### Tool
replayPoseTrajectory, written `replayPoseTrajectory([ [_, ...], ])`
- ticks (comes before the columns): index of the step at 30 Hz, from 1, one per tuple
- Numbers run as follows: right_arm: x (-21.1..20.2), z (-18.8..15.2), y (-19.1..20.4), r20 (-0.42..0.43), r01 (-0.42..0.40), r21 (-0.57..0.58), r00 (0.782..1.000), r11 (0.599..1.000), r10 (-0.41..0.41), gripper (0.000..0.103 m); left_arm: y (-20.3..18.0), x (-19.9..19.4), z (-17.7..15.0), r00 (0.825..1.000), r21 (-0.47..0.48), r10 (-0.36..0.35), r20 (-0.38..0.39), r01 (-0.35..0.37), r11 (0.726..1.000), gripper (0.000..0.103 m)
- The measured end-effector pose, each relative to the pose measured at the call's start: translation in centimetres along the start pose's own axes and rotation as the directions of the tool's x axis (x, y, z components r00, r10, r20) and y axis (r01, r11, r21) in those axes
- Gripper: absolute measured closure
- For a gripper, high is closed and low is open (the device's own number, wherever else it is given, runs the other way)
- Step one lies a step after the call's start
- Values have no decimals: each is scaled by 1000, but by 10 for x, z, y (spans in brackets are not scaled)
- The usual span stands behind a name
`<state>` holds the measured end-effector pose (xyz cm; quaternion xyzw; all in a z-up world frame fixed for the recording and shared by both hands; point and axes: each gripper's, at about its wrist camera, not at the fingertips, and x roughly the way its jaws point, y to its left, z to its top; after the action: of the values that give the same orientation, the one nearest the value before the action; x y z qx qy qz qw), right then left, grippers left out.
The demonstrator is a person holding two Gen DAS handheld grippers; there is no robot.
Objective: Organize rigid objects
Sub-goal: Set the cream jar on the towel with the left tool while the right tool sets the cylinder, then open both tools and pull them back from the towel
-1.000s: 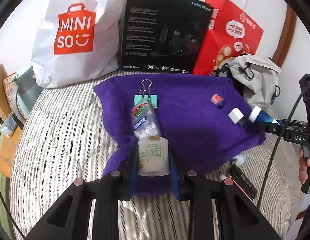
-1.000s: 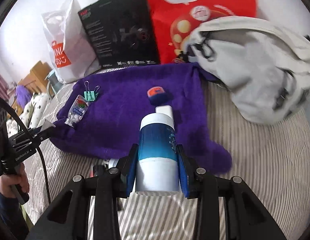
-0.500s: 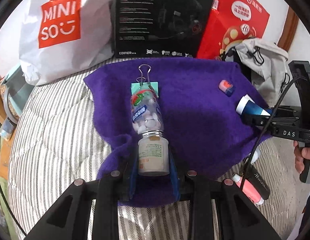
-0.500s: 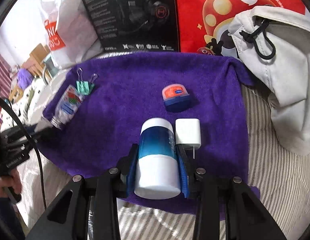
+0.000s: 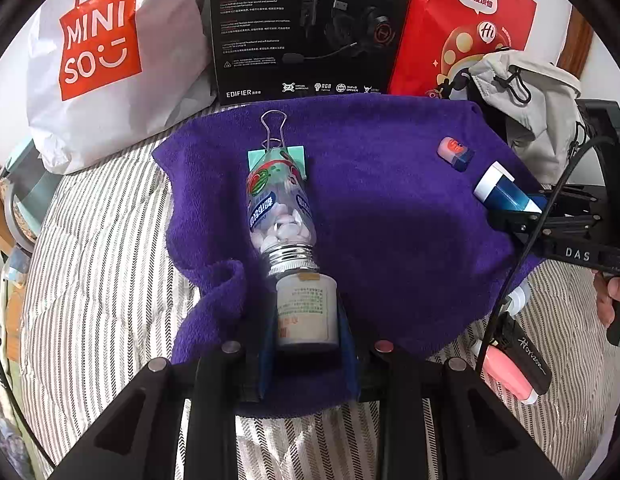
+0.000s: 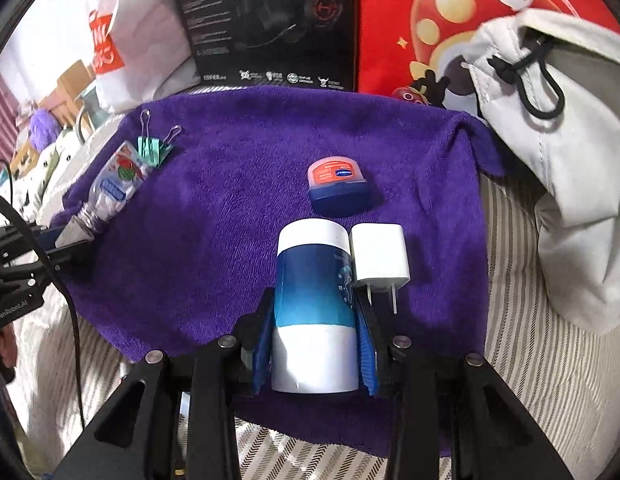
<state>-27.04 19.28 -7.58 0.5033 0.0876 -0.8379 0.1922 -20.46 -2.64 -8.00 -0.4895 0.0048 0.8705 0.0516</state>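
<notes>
Near the purple towel's [image 5: 390, 216] left edge, the left gripper [image 5: 307, 336] pinched a white pill bottle [image 5: 305, 312] touching the candy bottle [image 5: 279, 208]. Toward the right edge, the right gripper [image 6: 316, 352] clamped a blue-white tube [image 6: 314, 300]; only its view showed the white charger [image 6: 380, 258] alongside.

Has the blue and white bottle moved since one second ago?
Yes. The blue and white bottle, held by the right gripper, came forward over the purple towel, now beside the white charger.

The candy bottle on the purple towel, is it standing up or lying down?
Lying down. The candy bottle rests on its side on the towel, its silver neck toward the white bottle in the left gripper.
</notes>
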Motion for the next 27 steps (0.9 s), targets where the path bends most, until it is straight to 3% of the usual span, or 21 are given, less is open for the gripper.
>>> replayPoseTrajectory([
  [14, 2, 2, 1, -32, 5, -69, 999, 998, -7, 65, -2, 5, 8, 997, 8, -1, -73, 2, 1000, 76],
  [17, 1, 1, 1, -56, -19, -79, 998, 997, 15, 59, -2, 7, 12, 995, 6, -5, -97, 5, 1000, 76],
  [19, 2, 1, 2, -76, -39, -81, 997, 996, 32, 47, -2, 7, 14, 993, 4, -8, -114, 9, 1000, 76],
  [24, 0, 1, 3, -114, -36, -70, 993, 997, 28, 46, -3, 10, 12, 991, -2, -8, -135, 8, 1000, 75],
  [27, -4, -1, -2, -127, -59, -29, 990, 998, 55, 46, -3, 8, 10, 991, -10, -13, -137, 12, 1000, 69],
])
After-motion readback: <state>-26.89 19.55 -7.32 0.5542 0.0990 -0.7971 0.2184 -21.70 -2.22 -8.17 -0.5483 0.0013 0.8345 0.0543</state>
